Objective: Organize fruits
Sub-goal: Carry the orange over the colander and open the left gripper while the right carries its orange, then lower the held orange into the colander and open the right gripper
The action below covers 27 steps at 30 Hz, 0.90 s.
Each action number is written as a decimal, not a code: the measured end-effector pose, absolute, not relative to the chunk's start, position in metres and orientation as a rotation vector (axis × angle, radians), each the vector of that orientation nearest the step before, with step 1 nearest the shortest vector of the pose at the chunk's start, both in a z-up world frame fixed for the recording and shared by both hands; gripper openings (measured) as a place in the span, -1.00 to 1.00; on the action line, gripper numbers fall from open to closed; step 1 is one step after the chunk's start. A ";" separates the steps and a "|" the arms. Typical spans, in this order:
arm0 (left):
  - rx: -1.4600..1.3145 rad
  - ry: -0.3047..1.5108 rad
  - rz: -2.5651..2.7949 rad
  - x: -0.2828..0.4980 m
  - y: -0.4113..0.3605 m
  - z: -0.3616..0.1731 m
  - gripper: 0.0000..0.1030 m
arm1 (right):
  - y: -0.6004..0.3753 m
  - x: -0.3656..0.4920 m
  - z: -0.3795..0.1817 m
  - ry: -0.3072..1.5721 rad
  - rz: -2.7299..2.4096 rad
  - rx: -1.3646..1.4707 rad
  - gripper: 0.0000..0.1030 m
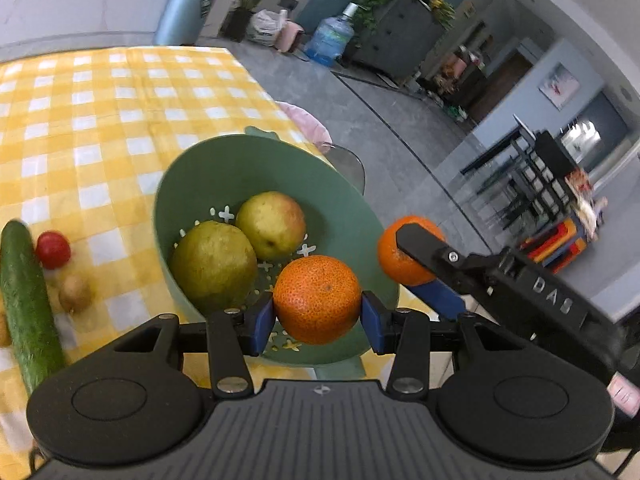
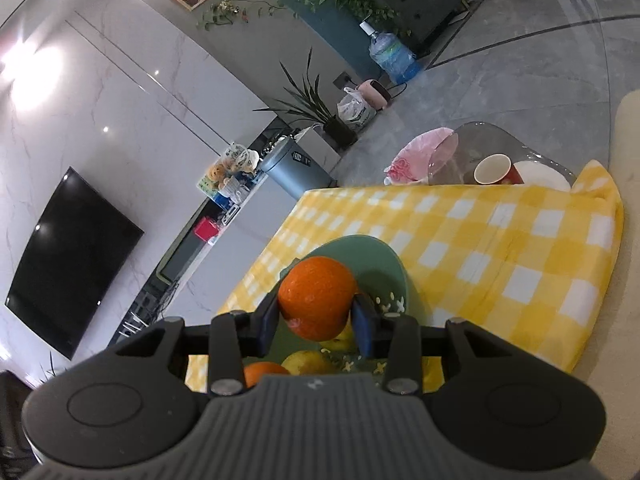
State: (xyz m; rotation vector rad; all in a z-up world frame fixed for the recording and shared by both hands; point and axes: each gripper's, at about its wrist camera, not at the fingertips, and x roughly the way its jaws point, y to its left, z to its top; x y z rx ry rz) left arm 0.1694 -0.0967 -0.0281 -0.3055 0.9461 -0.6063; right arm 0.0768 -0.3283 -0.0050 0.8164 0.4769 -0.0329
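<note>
A green colander bowl [image 1: 188, 184] stands on the yellow checked tablecloth [image 1: 100, 100] and holds two yellow-green pears [image 1: 214, 264] [image 1: 272, 224]. My left gripper [image 1: 318, 314] is shut on an orange [image 1: 318, 298] above the bowl's near side. My right gripper [image 2: 316, 320] is shut on a second orange [image 2: 316, 302] above the bowl [image 2: 376, 256]; that orange also shows in the left wrist view [image 1: 400, 256], beside the bowl's right rim. A pear [image 2: 308, 362] and the other orange [image 2: 264, 372] show below it.
A cucumber [image 1: 24, 300], a red tomato [image 1: 53, 249] and a small brown kiwi [image 1: 75, 293] lie left of the bowl. A red cup [image 2: 496, 170], a white plate [image 2: 544, 176] and a pink cloth [image 2: 420, 156] are at the table's far end. The table edge drops off right of the bowl.
</note>
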 end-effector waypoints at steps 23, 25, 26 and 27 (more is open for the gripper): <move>-0.488 0.776 -0.591 0.149 -0.040 -0.027 0.50 | -0.312 0.094 -0.012 0.555 -0.062 0.720 -0.27; -0.506 0.773 -0.587 0.149 -0.036 -0.030 0.52 | -0.305 0.097 -0.010 0.575 -0.046 0.683 -0.26; -0.523 0.769 -0.580 0.150 -0.033 -0.032 0.51 | -0.301 0.099 -0.010 0.590 -0.036 0.671 -0.26; -0.548 0.757 -0.580 0.150 -0.029 -0.034 0.51 | -0.298 0.102 -0.009 0.617 -0.029 0.660 -0.26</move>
